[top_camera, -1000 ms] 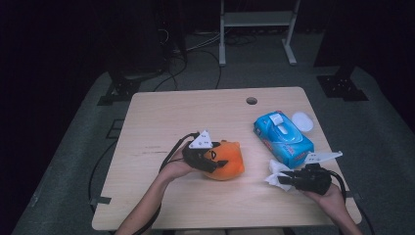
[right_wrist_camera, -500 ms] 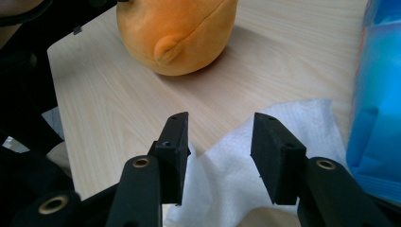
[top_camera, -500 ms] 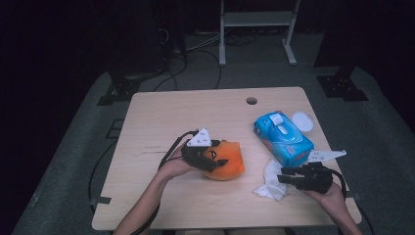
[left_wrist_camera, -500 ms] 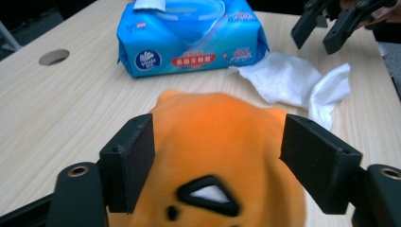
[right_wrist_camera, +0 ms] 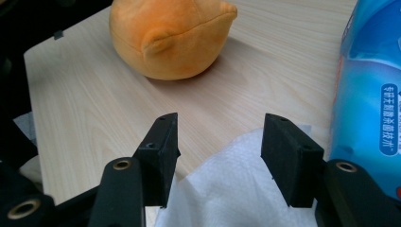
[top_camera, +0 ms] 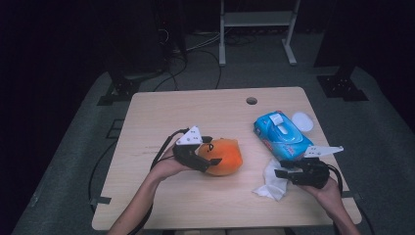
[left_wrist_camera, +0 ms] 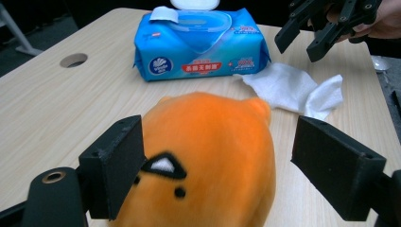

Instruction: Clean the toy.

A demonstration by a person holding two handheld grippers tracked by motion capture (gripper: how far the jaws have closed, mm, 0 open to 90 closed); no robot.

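Item count: we count one orange plush toy (top_camera: pixel 224 156), one white wipe (top_camera: pixel 272 180), one blue wipe pack (top_camera: pixel 283 135) and two grippers on one wooden table (top_camera: pixel 161 110).
Left gripper (top_camera: pixel 209 152): we see it held in the person's left hand (top_camera: pixel 167 166) at the left part of the table, its jaws reaching around the toy.
Left jaws: they stand apart and have just been opening. In the left gripper view the toy (left_wrist_camera: pixel 208 156) sits between them; the left-hand pad lies against the toy's side by its black-and-white eye marking, while a clear gap separates the right-hand pad from the fabric. We read this as a released grip, not a clamp.
Orange plush toy: it rests on the table just left of centre, near the front edge, well apart from the pack.
White wipe: it lies crumpled on the table in front of the pack, between the toy and the right gripper (top_camera: pixel 283 174).
Blue wipe pack: it lies at the right part of the table with its white lid (top_camera: pixel 302 120) flipped open toward the far side.
Right gripper: we see it held in the person's right hand (top_camera: pixel 329 188) near the front right edge.
Right jaws: they stand apart and have just been opening. In the right gripper view the wipe (right_wrist_camera: pixel 236 189) lies below and between the pads; neither pad presses it.
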